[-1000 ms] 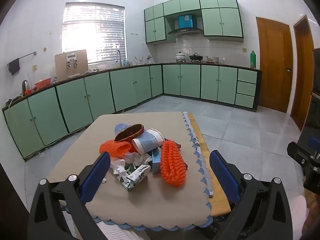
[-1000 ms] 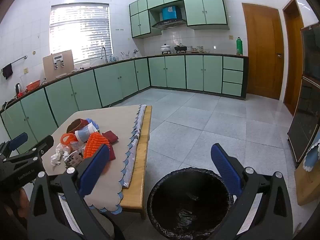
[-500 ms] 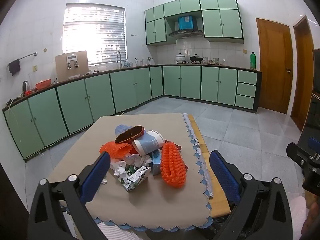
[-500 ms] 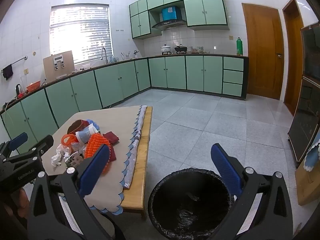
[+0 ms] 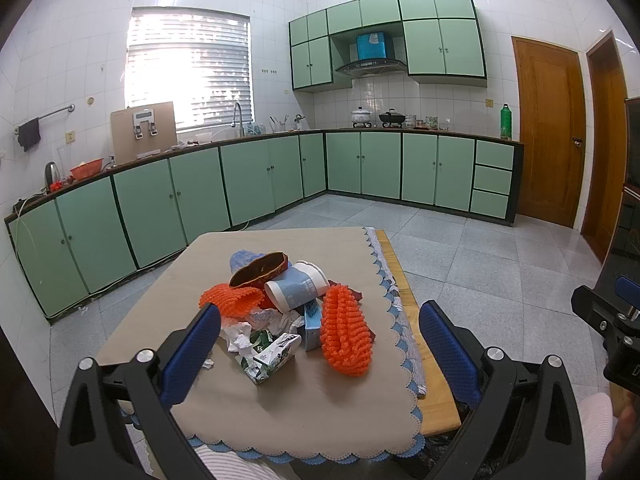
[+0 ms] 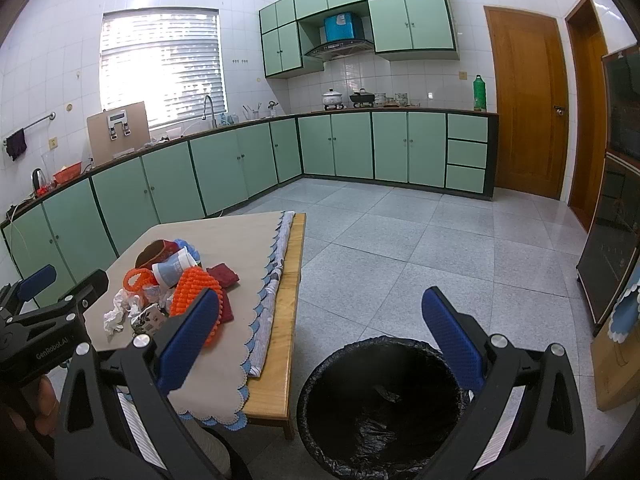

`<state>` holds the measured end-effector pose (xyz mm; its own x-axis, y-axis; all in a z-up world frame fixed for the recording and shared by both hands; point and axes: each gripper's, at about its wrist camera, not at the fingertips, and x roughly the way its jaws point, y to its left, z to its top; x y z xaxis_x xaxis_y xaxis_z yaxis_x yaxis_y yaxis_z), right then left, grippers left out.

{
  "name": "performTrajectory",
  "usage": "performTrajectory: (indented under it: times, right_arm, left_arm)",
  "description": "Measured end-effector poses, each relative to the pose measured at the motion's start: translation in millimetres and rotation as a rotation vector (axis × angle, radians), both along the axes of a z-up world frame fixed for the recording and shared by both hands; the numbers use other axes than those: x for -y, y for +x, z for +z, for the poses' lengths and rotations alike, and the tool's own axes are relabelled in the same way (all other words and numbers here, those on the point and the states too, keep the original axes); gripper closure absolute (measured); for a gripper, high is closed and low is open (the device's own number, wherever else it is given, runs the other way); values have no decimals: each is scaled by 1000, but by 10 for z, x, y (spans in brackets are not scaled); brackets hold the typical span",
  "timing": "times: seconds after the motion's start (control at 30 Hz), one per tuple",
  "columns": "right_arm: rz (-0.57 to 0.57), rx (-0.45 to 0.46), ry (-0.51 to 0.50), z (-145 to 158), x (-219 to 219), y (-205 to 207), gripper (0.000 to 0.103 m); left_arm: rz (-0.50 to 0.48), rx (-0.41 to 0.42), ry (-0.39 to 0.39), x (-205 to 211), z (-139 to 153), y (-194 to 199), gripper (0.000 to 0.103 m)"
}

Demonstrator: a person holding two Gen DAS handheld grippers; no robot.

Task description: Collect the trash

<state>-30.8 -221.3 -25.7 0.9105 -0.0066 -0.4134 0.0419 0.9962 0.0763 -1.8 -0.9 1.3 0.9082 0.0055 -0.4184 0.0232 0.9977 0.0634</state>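
Observation:
A heap of trash lies on the low table (image 5: pixel 312 408): an orange fruit net (image 5: pixel 346 332), a white and blue paper cup (image 5: pixel 296 288) on its side, a crushed green carton (image 5: pixel 272 354), crumpled tissue (image 5: pixel 240 338), a second orange net (image 5: pixel 230 300) and a brown bowl-like piece (image 5: pixel 260 270). My left gripper (image 5: pixel 320 340) is open and empty, held just in front of the heap. My right gripper (image 6: pixel 320 336) is open and empty above a black-lined trash bin (image 6: pixel 380 408) on the floor right of the table. The heap also shows in the right wrist view (image 6: pixel 176 284).
The table carries a beige cloth with a blue scalloped edge (image 6: pixel 256 320). Green kitchen cabinets (image 5: pixel 240 184) run along the left and far walls. Grey tiled floor (image 6: pixel 420 248) lies beyond the bin. Wooden doors (image 6: pixel 524 108) stand at the right.
Both views have shifted only slightly; the left gripper has edged a little nearer the heap. Both grippers stay open.

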Motion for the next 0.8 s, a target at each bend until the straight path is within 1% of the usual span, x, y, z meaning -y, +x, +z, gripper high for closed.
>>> performTrajectory:
  times: [0.8]
  right_arm:
    - [-1,2,1,29,-37,-18,5]
  left_arm:
    - [0,2,0,0,-2,-2,6]
